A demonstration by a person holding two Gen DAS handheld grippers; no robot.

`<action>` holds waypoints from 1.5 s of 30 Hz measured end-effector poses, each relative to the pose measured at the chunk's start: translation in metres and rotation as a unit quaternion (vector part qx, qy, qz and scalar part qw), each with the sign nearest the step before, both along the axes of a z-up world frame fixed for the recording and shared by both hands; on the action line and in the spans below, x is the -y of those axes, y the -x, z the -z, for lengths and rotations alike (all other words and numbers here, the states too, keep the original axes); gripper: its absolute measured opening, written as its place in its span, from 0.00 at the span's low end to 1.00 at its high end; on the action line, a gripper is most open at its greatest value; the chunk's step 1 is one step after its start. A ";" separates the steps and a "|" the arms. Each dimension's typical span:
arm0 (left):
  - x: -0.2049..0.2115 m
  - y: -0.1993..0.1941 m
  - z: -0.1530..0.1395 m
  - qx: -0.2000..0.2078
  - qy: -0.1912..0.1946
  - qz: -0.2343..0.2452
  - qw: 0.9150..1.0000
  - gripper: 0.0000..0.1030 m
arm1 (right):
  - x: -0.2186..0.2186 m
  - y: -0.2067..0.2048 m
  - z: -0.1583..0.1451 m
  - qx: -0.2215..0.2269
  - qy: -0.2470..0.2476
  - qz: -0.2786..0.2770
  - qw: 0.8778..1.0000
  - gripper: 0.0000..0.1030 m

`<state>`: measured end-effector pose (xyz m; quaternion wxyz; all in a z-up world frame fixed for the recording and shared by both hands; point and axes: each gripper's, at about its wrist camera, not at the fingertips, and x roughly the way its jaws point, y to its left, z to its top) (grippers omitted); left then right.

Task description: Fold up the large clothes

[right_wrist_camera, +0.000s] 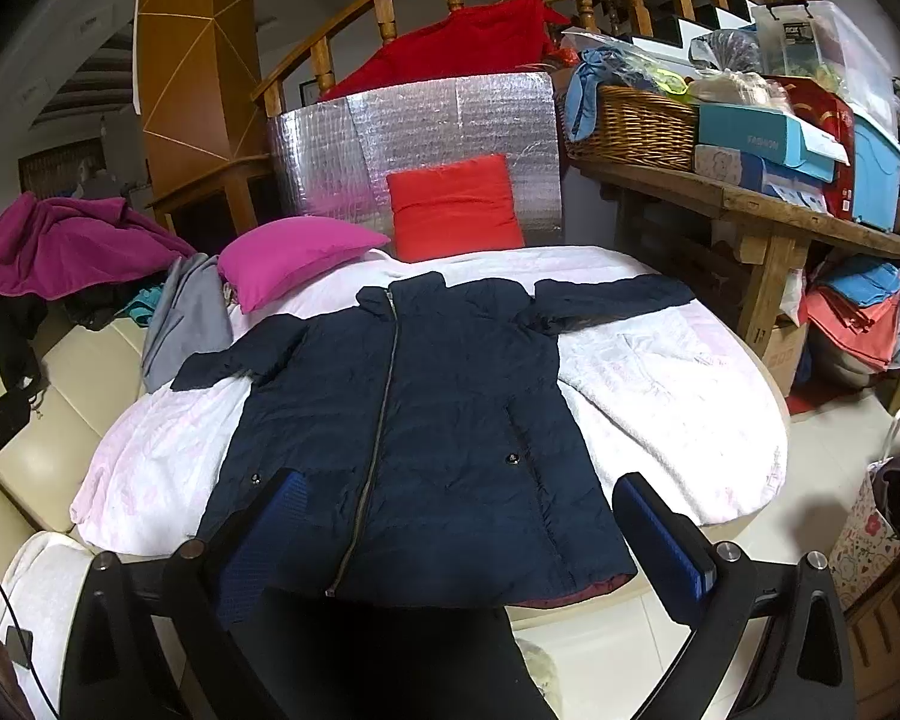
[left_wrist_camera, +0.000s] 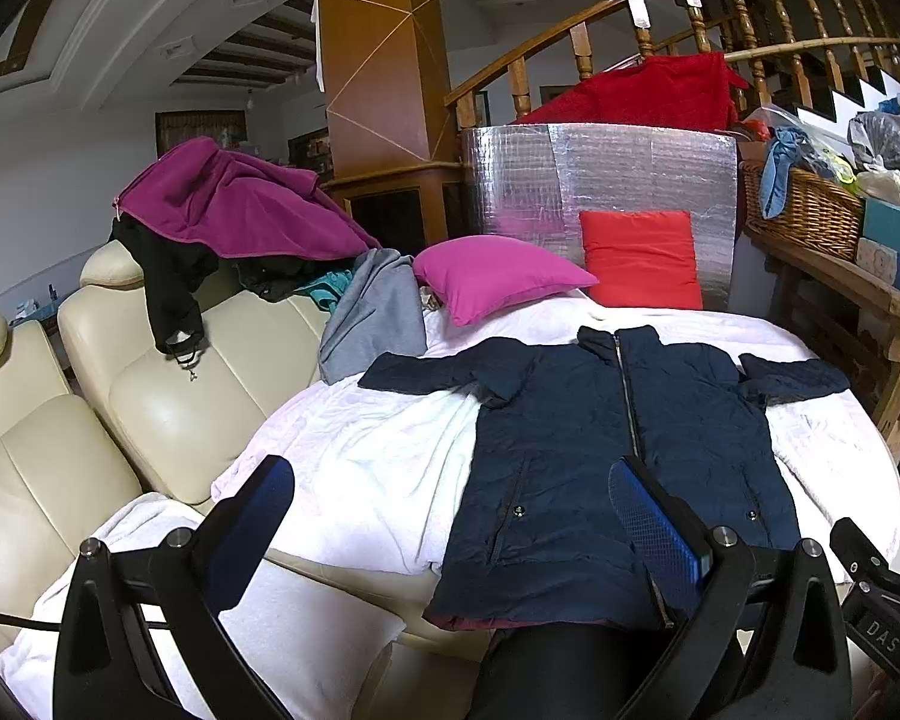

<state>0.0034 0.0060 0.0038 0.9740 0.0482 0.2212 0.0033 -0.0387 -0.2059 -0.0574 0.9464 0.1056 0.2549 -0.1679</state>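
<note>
White blanket (right_wrist_camera: pixel 660 396) bears navy coat (right_wrist_camera: pixel 426 420); near hem hidden by grippers.

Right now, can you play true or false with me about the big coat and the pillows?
1. The navy coat lies flat with its sleeves spread out. True.
2. The coat's zipper is open. False: it is zipped up.
3. The pink pillow sits on top of the coat. False: it lies beyond the collar, apart from it.
4. The left gripper and the right gripper are both open and hold nothing. True.
5. The red pillow leans against a silver panel. True.
</note>
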 end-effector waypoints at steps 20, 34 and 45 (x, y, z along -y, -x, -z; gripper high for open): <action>0.002 0.002 0.001 0.003 -0.002 0.000 1.000 1.00 | 0.007 -0.002 -0.001 -0.011 0.020 -0.003 1.000 1.00; 0.001 0.001 0.001 0.001 0.000 0.001 1.000 1.00 | 0.007 -0.003 0.000 -0.005 0.010 -0.003 1.000 1.00; 0.002 -0.010 0.003 -0.005 -0.004 -0.001 1.000 1.00 | 0.012 -0.011 0.001 -0.008 -0.001 -0.002 1.000 1.00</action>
